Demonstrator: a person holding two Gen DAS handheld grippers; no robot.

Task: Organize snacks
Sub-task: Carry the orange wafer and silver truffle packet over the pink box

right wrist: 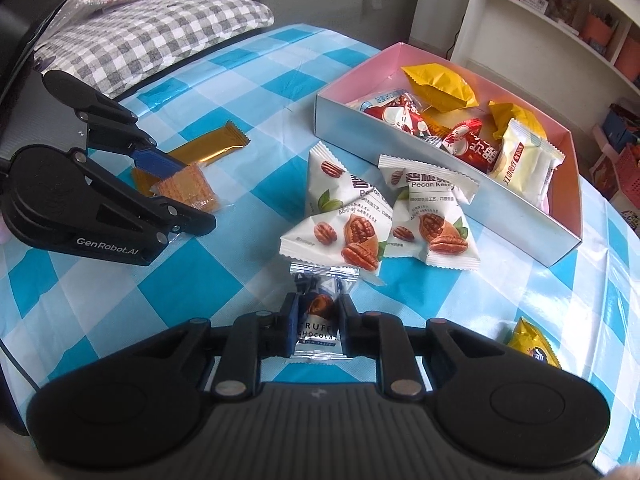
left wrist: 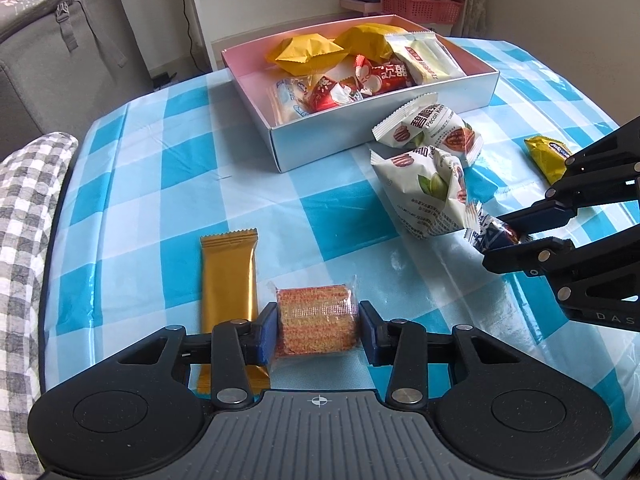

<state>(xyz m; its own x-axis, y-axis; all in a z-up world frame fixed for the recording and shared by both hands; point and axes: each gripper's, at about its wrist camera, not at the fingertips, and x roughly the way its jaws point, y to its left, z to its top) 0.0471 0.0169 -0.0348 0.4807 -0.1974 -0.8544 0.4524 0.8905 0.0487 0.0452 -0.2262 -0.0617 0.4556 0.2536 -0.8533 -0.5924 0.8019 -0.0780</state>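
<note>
My left gripper (left wrist: 319, 330) has its pads on both sides of a clear-wrapped orange cracker pack (left wrist: 317, 320), low over the checked tablecloth; it also shows in the right wrist view (right wrist: 188, 190). A gold bar (left wrist: 229, 280) lies just left of it. My right gripper (right wrist: 318, 318) is shut on a silver truffle chocolate packet (right wrist: 318, 320), seen from the left wrist view (left wrist: 490, 230). Two white pecan packs (right wrist: 340, 216) (right wrist: 430, 216) lie in front of the silver box (right wrist: 440, 196), which holds several snacks.
A small yellow packet (right wrist: 532, 344) lies on the tablecloth at the right. A grey checked cushion (right wrist: 152, 36) sits at the table's left edge. A grey sofa (left wrist: 60, 60) and white shelves (right wrist: 560, 12) with pink baskets stand beyond the table.
</note>
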